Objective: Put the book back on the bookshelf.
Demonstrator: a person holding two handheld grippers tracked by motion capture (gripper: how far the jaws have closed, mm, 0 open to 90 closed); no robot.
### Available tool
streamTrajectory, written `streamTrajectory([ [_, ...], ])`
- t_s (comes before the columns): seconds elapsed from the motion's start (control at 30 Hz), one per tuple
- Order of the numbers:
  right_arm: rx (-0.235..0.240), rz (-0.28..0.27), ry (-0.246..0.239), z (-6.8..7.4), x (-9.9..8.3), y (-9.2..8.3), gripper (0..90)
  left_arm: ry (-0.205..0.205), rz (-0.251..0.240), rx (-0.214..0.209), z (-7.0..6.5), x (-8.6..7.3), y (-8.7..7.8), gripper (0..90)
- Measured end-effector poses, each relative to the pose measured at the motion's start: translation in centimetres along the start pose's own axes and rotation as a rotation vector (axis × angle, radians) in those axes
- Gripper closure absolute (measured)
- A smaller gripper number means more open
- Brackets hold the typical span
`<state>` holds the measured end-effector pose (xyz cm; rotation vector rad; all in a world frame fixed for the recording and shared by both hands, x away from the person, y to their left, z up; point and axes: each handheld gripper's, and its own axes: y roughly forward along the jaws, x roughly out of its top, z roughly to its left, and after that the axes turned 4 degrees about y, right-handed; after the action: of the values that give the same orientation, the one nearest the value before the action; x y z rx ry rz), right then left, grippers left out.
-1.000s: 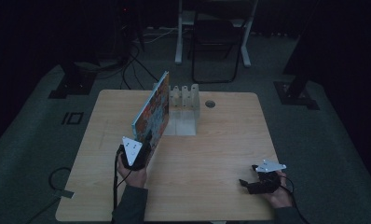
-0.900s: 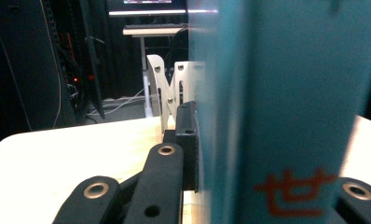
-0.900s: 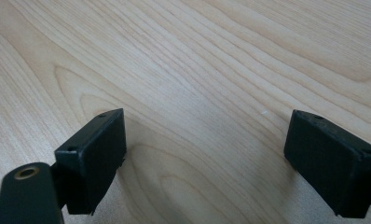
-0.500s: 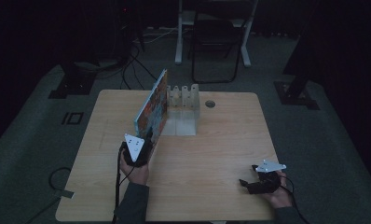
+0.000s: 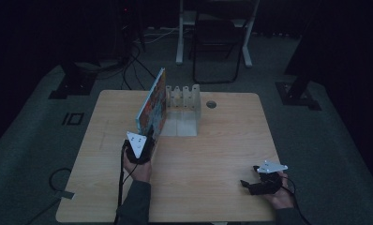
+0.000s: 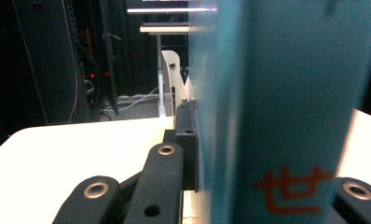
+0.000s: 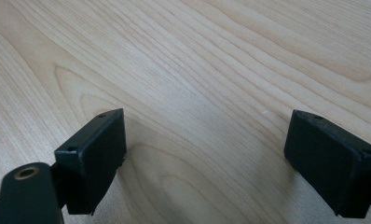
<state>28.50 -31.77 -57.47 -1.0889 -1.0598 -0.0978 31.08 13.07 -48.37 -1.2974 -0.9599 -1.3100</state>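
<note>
A thin book (image 5: 152, 105) with a colourful cover and a teal spine (image 6: 286, 93) stands upright on edge on the wooden table (image 5: 212, 150), just left of a white slotted rack (image 5: 184, 101). My left gripper (image 5: 147, 136) is shut on the book's near end, and one black pad (image 6: 186, 140) presses its side. In the left gripper view the rack's white uprights (image 6: 174, 79) rise behind the book. Near the table's front right corner my right gripper (image 5: 245, 183) rests in a hand, open (image 7: 204, 154), with only bare wood between its pads.
A round cable hole (image 5: 211, 104) sits in the table right of the rack. A chair (image 5: 217, 42) and stand legs are on the dark floor beyond the far edge. A cable (image 5: 121, 187) trails from the left gripper along the forearm.
The left hand has edged slightly forward and to the right with the book still in its grip. The right gripper has stayed put.
</note>
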Motion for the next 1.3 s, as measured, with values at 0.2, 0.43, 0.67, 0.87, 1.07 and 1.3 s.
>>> streamTrajectory([
  [0.2, 0.0, 0.0, 0.001, 0.0, 0.0, 0.0, 12.2, 0.0, -0.012, 0.009, -0.4, -0.3, 0.4, 81.0],
  [0.43, 0.0, 0.0, 0.001, 0.0, 0.0, 0.0, 12.2, 0.002, -0.017, 0.014, -0.7, -0.4, 0.9, 81.0],
  [0.67, 0.0, 0.0, 0.001, 0.0, 0.0, 0.0, 12.2, 0.009, -0.01, 0.031, -0.7, -0.6, 1.2, 81.0],
  [0.87, 0.0, 0.0, 0.001, 0.0, 0.0, 0.0, 12.2, 0.005, -0.01, 0.029, -0.6, -0.7, 1.4, 81.0],
  [1.07, 0.0, 0.0, 0.001, 0.0, 0.0, 0.0, 12.2, 0.013, -0.017, 0.036, -0.7, -0.7, 1.6, 81.0],
  [1.3, 0.0, 0.0, 0.001, 0.0, 0.0, 0.0, 12.2, 0.023, -0.02, 0.044, -1.0, -0.8, 1.9, 81.0],
])
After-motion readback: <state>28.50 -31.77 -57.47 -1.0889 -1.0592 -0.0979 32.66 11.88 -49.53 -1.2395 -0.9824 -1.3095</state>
